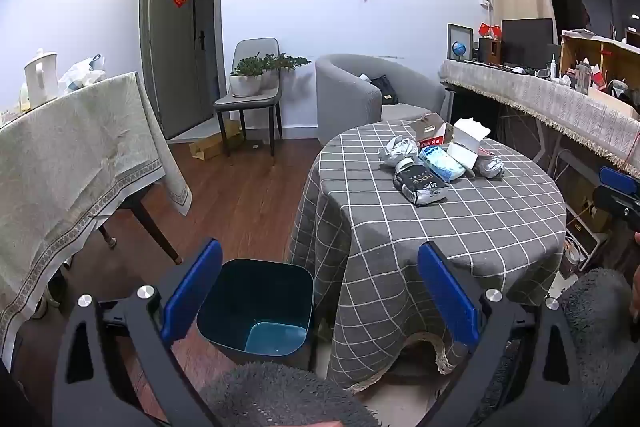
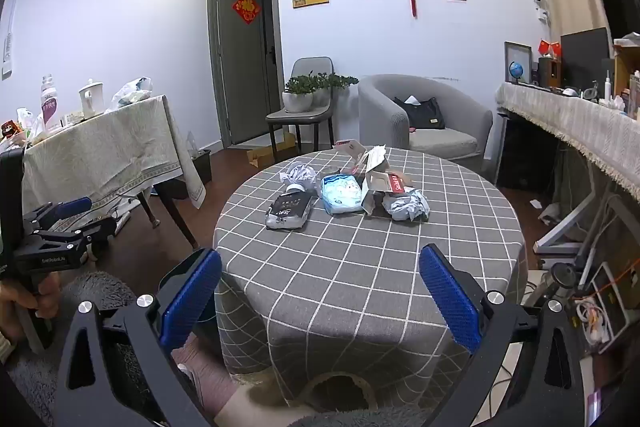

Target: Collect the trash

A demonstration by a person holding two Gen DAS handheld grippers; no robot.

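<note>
The trash (image 2: 344, 193) is lying clustered near the far middle of the round checked tabletop (image 2: 360, 267): crumpled paper balls, a dark pouch (image 2: 289, 211), a pale blue packet (image 2: 341, 193) and torn cartons, touching one another. The empty bin (image 1: 256, 307) is standing on the floor just beside the tabletop (on the left claw's side). Both the left claw (image 1: 320, 291) and the right claw (image 2: 320, 291) are hanging wide, holding nothing, well short of the pile. Collection seems not yet begun; next, one claw likely needs to be reaching forward and closing on the nearest piece, probably the pouch.
</note>
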